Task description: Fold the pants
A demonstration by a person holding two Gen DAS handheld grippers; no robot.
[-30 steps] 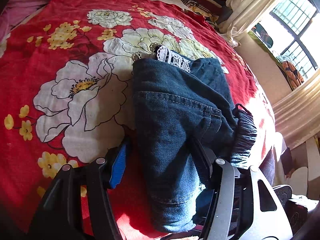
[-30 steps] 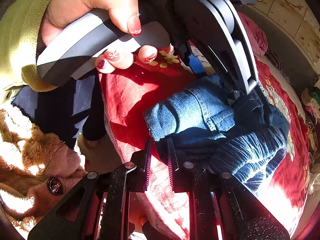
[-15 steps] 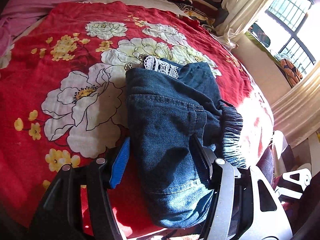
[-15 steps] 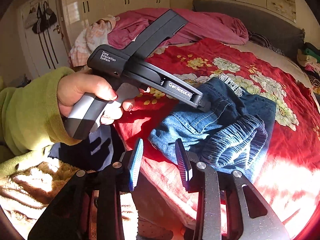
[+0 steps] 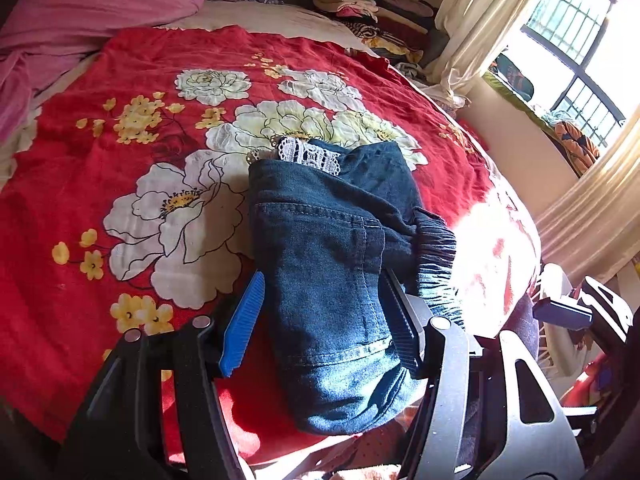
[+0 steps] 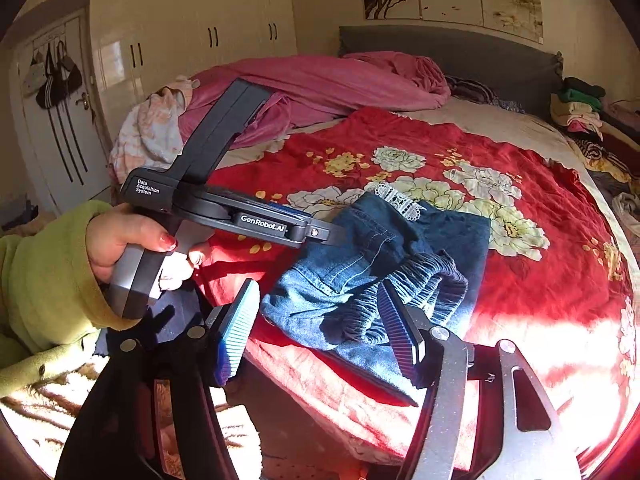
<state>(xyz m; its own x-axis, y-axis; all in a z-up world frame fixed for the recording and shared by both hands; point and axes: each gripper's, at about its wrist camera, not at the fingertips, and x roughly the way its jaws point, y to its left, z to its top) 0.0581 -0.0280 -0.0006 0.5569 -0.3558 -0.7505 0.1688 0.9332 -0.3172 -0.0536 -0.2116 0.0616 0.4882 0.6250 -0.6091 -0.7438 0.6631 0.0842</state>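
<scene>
On the red floral bedspread lie folded dark-blue denim pants — soft, bulky, best pinched at the thick near fold — both the left gripper and the right gripper gaping apart.

left gripper: fingers spread wide | right gripper: fingers spread wide, raised

The left wrist view sits low at the near edge of the bed, close over the folded jeans, facing up the bed toward the pillows, with a window at upper right. The right wrist view looks from farther back and higher, facing the headboard and wardrobe. Both share the jeans and the red flowered cover; the right view also catches the left gripper.
</scene>
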